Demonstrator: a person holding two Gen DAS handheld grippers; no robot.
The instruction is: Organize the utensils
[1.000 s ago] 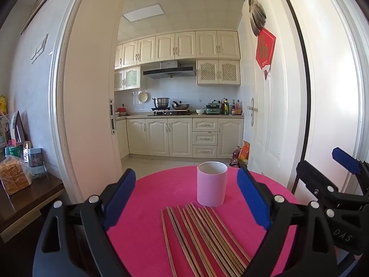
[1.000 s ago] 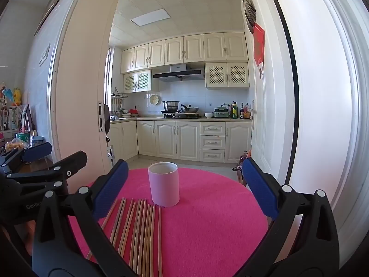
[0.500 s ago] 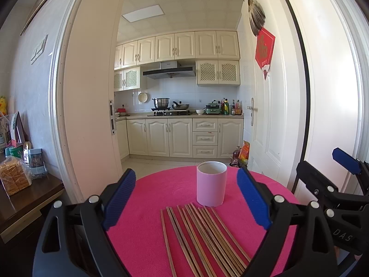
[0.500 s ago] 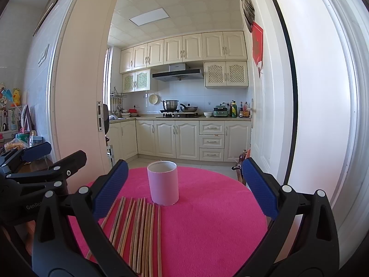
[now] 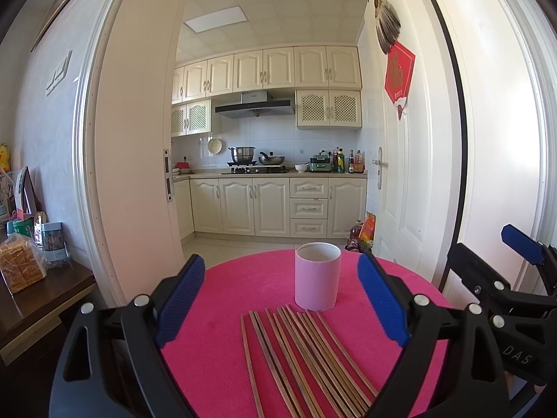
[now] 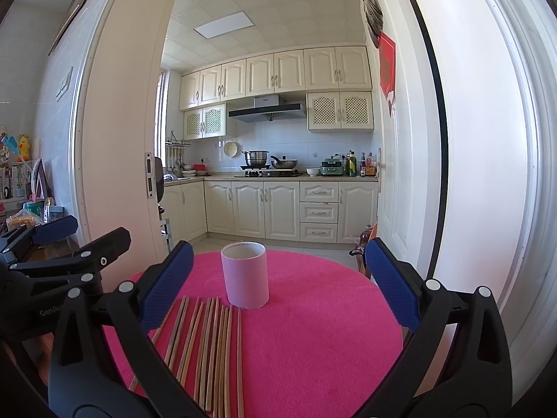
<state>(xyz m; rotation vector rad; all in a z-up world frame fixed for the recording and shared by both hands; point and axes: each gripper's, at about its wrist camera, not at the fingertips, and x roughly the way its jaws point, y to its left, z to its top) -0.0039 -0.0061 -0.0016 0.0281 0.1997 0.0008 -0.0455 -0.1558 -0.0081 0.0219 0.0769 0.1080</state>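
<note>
Bread bag (image 5: pixel 20 266) in left view only

A home, looking through a doorway into its kitchen.
Cream cabinets (image 5: pixel 275 69), a range hood (image 5: pixel 256 106), pots on the stove (image 5: pixel 257 169), and a round pink table (image 6: pixel 313 313) mark a lived-in dwelling.

Both fisheye views are bright and sharp in the middle, lit by daylight. The ceiling light panel (image 5: pixel 216 25) in the kitchen reads as a pale rectangle with no glare around it. The white door (image 5: pixel 400 174) on the right is close to washed out. Straight lines bow hard toward the edges, and the corners fall to black vignette. The pink cup (image 6: pixel 245 275) throws a soft, short shadow onto the pink tablecloth (image 6: pixel 313 313) near its far edge. The near gripper frames look dark and underexposed.
</note>
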